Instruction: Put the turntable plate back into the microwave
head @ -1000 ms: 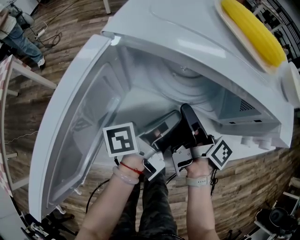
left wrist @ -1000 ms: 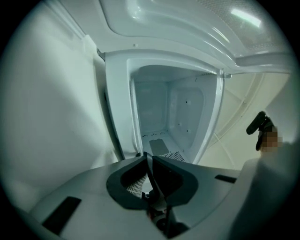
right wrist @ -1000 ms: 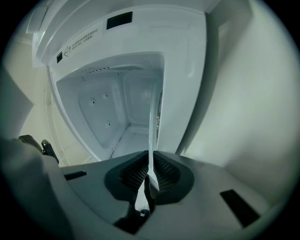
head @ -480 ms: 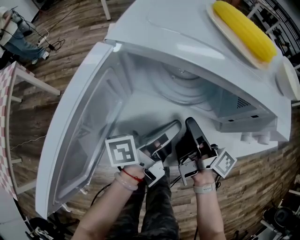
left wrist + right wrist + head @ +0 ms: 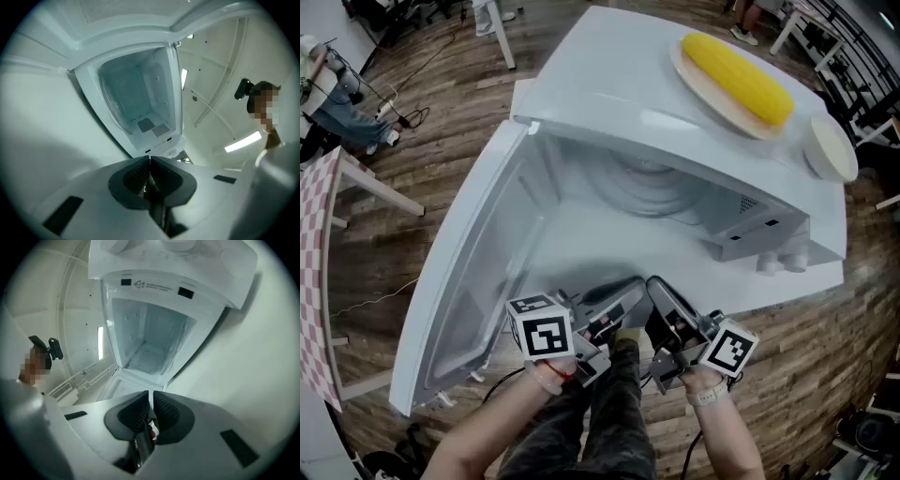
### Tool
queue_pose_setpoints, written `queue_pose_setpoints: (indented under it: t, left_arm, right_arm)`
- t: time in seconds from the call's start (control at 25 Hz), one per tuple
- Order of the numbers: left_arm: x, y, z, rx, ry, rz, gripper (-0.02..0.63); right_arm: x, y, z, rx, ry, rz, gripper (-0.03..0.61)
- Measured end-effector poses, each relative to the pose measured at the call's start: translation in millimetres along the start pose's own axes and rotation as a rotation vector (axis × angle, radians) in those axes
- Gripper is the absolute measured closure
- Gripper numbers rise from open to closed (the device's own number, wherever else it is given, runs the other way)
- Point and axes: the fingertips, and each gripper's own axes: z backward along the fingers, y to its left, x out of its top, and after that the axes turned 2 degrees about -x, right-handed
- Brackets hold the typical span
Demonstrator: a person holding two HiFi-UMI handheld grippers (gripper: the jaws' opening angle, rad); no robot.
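Open microwave (image 5: 609, 75) seen from above. The turntable plate (image 5: 661, 192) lies inside on the cavity floor. In front of it, the left gripper (image 5: 628, 287) and right gripper (image 5: 657, 284) both have their jaws closed and empty.

The left gripper (image 5: 150, 161) and the right gripper (image 5: 151, 397) are shaped as pale grey shells with dark ribbed fingers (image 5: 133, 176), each topped by a white cube (image 5: 546, 336) with black square markers. A red cord bracelet (image 5: 551, 372), a pale wrist strap (image 5: 705, 396) and dark camouflage trousers (image 5: 614, 422) are worn.
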Motion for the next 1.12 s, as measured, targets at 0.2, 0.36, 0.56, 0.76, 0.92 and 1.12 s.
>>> queue_pose_setpoints:
  t: [0.2,0.36,0.56,0.76,0.92,1.12]
  left_arm:
    - [-9.2,-18.2,8.3,0.023,0.039,-0.098,0.589]
    - [-17.6,-33.3,16.9,0.057,0.062,-0.170,0.594]
    - [-22.1,-54.7,26.3,0.087,0.078,-0.318,0.597]
    - [-32.2,-71.1,38.6,0.147,0.098,-0.445,0.597]
    - [-36.1,-82.5,47.7,0.158,0.125,-0.501,0.597]
    - [-34.8,-107.0,55.1,0.157,0.125,-0.573,0.597]
  right_arm:
    - [-11.8,21.9,12.2,-0.023,0.039,0.101,0.531]
    - [-23.8,38.7,23.9,-0.063,0.051,0.219,0.531]
    - [-30.9,59.8,33.6,-0.121,0.031,0.394,0.531]
    - [-40.7,81.0,44.2,-0.185,0.033,0.593,0.531]
    - [-49.6,99.9,46.4,-0.217,0.032,0.729,0.531]
    - [-56.5,132.0,58.5,-0.225,0.023,0.896,0.531]
